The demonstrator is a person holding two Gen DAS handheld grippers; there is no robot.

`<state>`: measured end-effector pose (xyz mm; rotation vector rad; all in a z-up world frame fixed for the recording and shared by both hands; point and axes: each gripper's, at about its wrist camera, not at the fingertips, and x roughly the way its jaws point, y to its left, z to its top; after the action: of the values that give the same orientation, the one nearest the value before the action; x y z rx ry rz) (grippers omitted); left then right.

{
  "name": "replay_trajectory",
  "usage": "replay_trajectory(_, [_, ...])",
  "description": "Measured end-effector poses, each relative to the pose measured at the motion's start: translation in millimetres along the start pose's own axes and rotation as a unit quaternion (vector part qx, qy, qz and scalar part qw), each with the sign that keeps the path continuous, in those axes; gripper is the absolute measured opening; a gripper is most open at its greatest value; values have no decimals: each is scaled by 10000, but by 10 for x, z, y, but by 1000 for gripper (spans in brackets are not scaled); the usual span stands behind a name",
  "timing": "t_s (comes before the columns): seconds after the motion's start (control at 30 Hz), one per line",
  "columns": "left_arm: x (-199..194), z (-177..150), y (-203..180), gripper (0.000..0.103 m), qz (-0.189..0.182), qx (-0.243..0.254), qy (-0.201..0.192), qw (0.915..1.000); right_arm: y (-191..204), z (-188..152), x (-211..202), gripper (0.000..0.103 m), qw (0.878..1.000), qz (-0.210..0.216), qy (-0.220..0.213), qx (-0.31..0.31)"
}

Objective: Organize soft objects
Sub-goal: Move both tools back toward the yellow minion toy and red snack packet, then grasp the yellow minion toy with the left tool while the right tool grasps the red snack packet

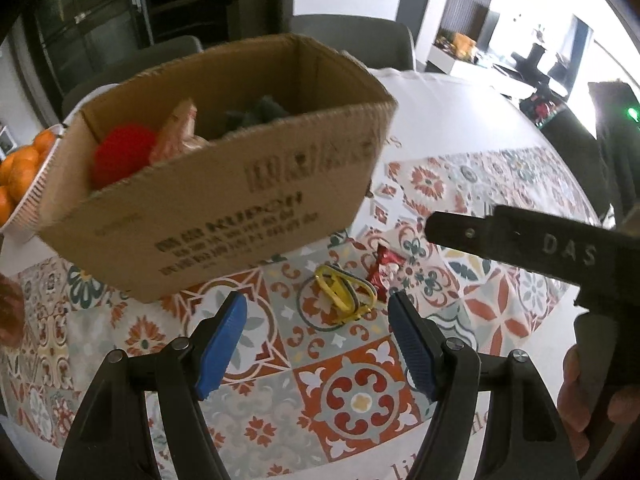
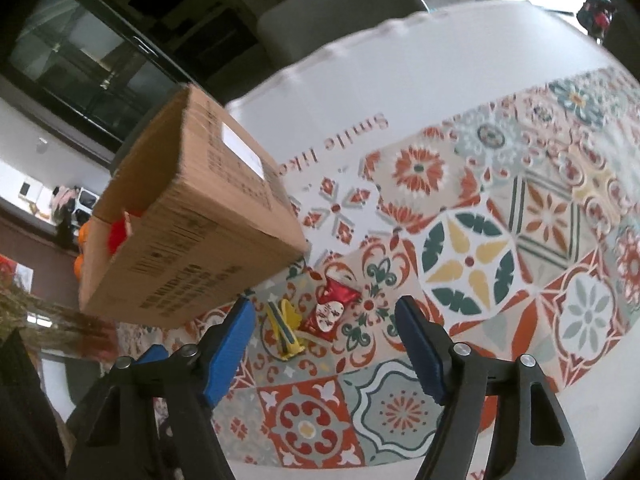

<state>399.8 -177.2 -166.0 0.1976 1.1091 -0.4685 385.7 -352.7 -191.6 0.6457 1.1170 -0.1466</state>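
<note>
An open cardboard box (image 1: 224, 208) stands on the patterned tablecloth; it also shows in the right wrist view (image 2: 192, 232). Inside lie a red fluffy ball (image 1: 122, 152), a peach-coloured soft item (image 1: 178, 132) and a dark green soft item (image 1: 256, 114). In front of the box lie a yellow looped band item (image 1: 344, 294) (image 2: 286, 330) and a red-and-white wrapped soft item (image 1: 384, 274) (image 2: 332, 306). My left gripper (image 1: 316, 340) is open and empty, just short of the yellow item. My right gripper (image 2: 326, 344) is open and empty above both items; its body shows in the left wrist view (image 1: 532, 244).
A white bowl of oranges (image 1: 20, 176) stands left of the box. Grey chairs (image 1: 352, 38) stand behind the table's far edge. The tablecloth (image 2: 500, 240) extends to the right.
</note>
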Motion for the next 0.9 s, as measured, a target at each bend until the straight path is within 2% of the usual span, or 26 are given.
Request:
replay_trajectory(0.17, [194,-80,-51,72,-121,283,99,9995,-42,-14,160,70,9998,-46,182,61])
replay_trajectory(0.5, [472,-130,-59,73,-757,924,244,9925,3,-26,408,67,9991,-59,378,197])
replay_trajectory(0.6, [508,-104,-67,79,-782,1190,154,9897,-12,-38,496,66,9985,-131,445,280])
replay_trajectory(0.9, [710,-93,-89,81,-904,1894,119,9777,-37,-64,723,63,9969,-245,617,416])
